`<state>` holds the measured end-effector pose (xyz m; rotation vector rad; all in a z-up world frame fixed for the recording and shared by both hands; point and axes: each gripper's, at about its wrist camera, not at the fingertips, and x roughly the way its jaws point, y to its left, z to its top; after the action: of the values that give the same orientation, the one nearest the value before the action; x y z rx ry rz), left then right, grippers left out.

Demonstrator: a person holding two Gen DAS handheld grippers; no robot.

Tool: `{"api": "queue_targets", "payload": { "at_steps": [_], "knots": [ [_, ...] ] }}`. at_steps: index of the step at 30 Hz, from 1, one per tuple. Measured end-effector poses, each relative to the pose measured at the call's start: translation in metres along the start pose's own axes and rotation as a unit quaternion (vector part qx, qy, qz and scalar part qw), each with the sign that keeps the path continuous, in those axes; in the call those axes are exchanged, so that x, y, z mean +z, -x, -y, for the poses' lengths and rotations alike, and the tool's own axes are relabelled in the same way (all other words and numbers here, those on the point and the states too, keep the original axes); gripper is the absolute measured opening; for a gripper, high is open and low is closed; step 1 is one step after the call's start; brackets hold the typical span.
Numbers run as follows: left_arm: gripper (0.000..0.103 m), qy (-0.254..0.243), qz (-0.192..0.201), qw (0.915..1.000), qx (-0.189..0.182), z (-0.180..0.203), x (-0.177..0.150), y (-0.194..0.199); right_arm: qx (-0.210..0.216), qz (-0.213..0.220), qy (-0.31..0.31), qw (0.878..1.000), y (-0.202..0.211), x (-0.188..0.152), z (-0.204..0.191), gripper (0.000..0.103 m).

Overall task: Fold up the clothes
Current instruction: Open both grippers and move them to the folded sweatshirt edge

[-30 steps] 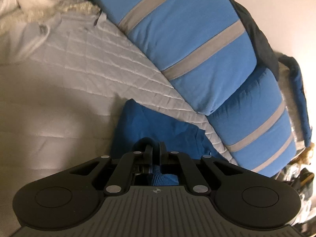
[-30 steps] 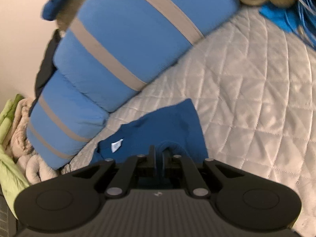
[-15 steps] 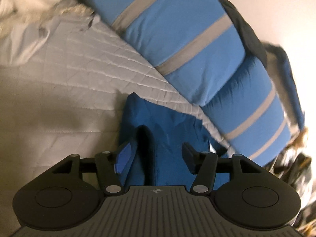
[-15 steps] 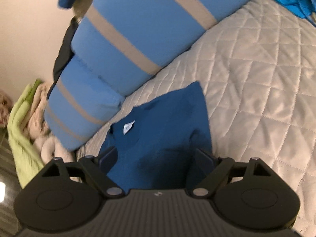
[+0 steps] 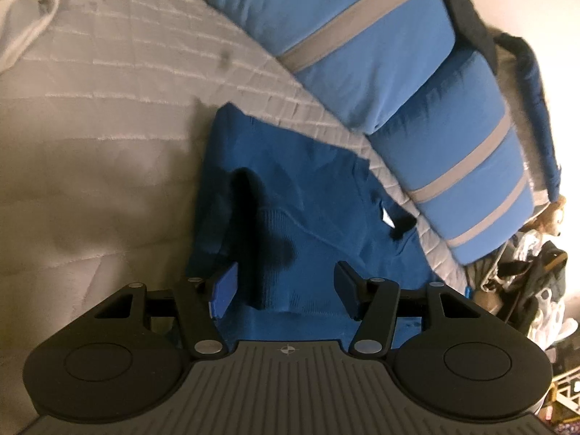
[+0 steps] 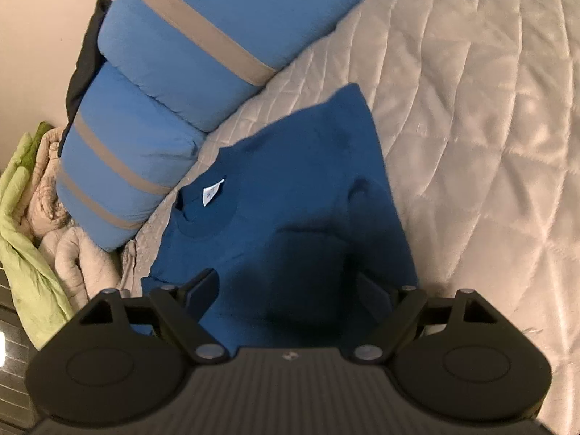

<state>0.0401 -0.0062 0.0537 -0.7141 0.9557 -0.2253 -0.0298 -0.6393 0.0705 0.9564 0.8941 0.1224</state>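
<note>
Left wrist view: dark blue sweater [image 5: 308, 195], lying partly folded on the quilted bedspread [image 5: 90, 145], collar label toward the striped blue pillows [image 5: 362, 36]; a raised fold stands near its edge. Left gripper [image 5: 286, 286], jaws apart, empty, poised above the ribbed hem, likely ready for the next fold. Right gripper [image 6: 290, 290], likewise spread wide, holding nothing, over the sweater's near end. Green blanket [image 6: 25, 217] beyond the pillows.
</note>
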Motion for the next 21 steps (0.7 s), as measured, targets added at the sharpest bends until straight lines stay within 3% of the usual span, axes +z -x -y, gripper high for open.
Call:
{"api": "queue_targets", "payload": {
  "at_steps": [5,13,17,21],
  "knots": [
    [0.057,0.042,0.001,0.9988,-0.024,-0.004,0.015,-0.009,0.045,-0.010,-0.043,0.998,-0.008,0.007,0.004,0.089],
    [0.057,0.063,0.042,0.9963,-0.039,0.004,0.045,-0.020,0.112,0.044,-0.112,0.986,-0.010,0.040,0.017,0.087],
    [0.057,0.070,0.059,0.9948,-0.043,0.005,0.051,-0.024,0.112,0.096,-0.087,0.985,-0.007,0.055,0.013,0.087],
    [0.057,0.070,0.064,0.9943,-0.049,0.000,0.051,-0.023,0.095,0.110,-0.069,0.987,-0.003,0.061,0.014,0.087]
  ]
}}
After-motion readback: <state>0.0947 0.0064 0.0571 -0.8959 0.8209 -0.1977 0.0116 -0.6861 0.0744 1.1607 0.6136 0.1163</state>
